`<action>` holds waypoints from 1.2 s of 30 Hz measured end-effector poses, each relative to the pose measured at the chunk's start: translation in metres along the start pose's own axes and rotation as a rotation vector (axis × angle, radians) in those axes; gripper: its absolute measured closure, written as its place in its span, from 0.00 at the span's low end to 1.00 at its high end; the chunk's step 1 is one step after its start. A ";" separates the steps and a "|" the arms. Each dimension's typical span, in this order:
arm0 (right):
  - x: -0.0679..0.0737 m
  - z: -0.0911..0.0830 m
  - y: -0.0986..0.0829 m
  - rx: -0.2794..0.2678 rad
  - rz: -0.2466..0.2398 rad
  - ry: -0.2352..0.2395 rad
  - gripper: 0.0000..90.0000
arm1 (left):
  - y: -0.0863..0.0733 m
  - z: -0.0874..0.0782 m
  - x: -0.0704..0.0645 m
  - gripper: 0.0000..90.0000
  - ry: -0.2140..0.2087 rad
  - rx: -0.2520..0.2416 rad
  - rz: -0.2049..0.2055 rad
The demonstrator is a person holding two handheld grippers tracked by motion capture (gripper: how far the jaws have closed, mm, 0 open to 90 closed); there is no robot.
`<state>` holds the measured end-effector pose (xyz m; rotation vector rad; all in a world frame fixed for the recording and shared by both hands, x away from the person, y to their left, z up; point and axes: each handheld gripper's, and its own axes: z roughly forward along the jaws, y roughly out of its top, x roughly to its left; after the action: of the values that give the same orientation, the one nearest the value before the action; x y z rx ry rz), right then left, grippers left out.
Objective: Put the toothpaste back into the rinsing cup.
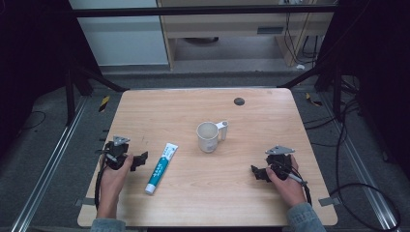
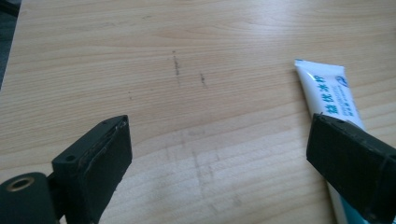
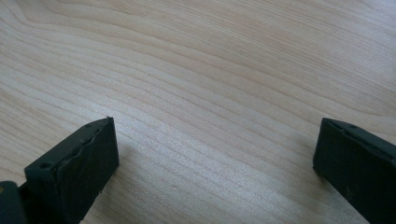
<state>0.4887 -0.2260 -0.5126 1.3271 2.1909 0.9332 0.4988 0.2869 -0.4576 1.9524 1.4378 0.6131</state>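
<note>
On the wooden surface [image 1: 251, 183] nothing looks begun — the left tool [image 1: 141, 161] at eight o'clock and the right tool [image 1: 256, 172] at four o'clock both gape wide and empty, the toothpaste tube [image 1: 161, 167] lying just beside the left one, the white mug [image 1: 209, 136] upright at centre.

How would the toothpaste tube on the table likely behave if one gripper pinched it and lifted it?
The toothpaste tube lies flat with a crimped end, so it is probably soft and would dent under a pinch. It looks small and likely light. Its glossy skin, seen in the left gripper view, may be slippery. Lying flat, it seems unlikely to roll.
</note>
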 end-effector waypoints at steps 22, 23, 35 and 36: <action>0.000 0.000 0.000 0.000 0.001 0.001 0.00 | 0.024 0.007 -0.068 0.05 -0.064 0.071 0.150; 0.000 0.000 0.000 0.000 0.001 0.000 0.00 | 0.024 0.007 -0.067 0.06 -0.058 0.073 0.150; 0.000 0.000 0.000 0.000 0.001 0.000 0.00 | 0.035 0.020 -0.080 0.22 -0.065 0.218 0.209; 0.000 0.000 0.000 0.000 0.001 0.000 0.00 | 0.035 0.020 -0.080 0.23 -0.065 0.218 0.209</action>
<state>0.4886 -0.2262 -0.5125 1.3279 2.1911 0.9331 0.5117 0.1990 -0.4465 2.2926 1.3170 0.4953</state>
